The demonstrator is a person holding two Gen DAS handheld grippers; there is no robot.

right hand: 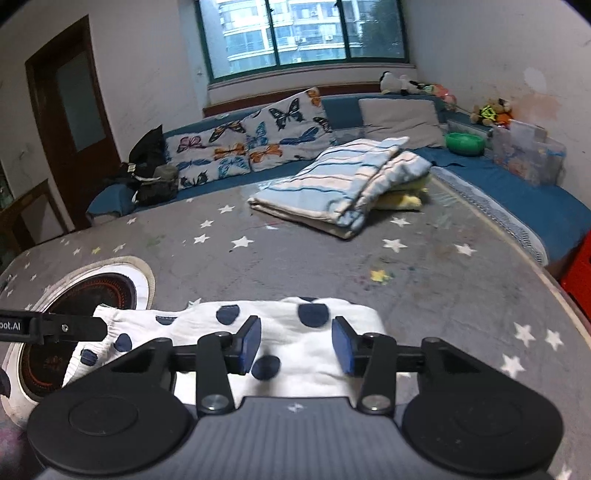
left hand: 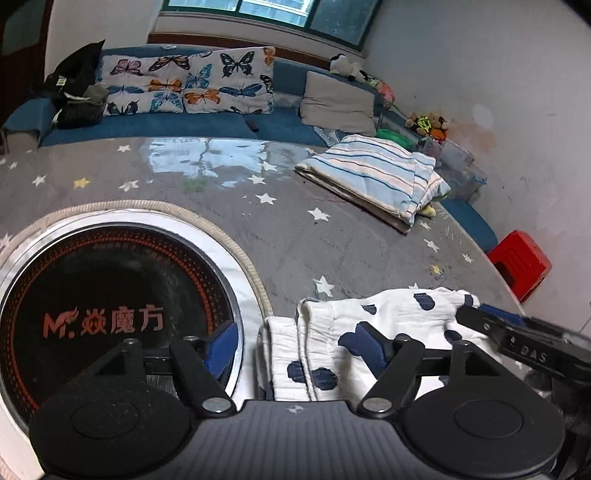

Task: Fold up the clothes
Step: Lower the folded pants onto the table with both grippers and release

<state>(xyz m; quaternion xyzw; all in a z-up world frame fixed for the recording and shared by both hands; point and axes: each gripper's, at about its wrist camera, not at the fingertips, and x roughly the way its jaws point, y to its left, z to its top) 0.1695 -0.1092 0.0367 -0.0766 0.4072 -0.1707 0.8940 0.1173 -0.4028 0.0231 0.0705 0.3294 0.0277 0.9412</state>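
Two grippers hover low over a white garment with navy dots (right hand: 295, 332) lying folded on a grey star-printed tabletop (right hand: 332, 258); the right gripper (right hand: 295, 341) has its blue pads parted, the cloth lying beneath and between them without being pinched; the left gripper (left hand: 295, 345) stands wider apart, one pad over the garment's banded edge, the other over a round black induction hob (left hand: 110, 314) set into the tabletop just to its left; farther ahead of both grippers lies a folded blue-and-white striped blanket (right hand: 340, 184); beyond it, butterfly-print cushions (right hand: 251, 144) lean on a blue sofa (right hand: 517, 177) under a window (right hand: 303, 33).
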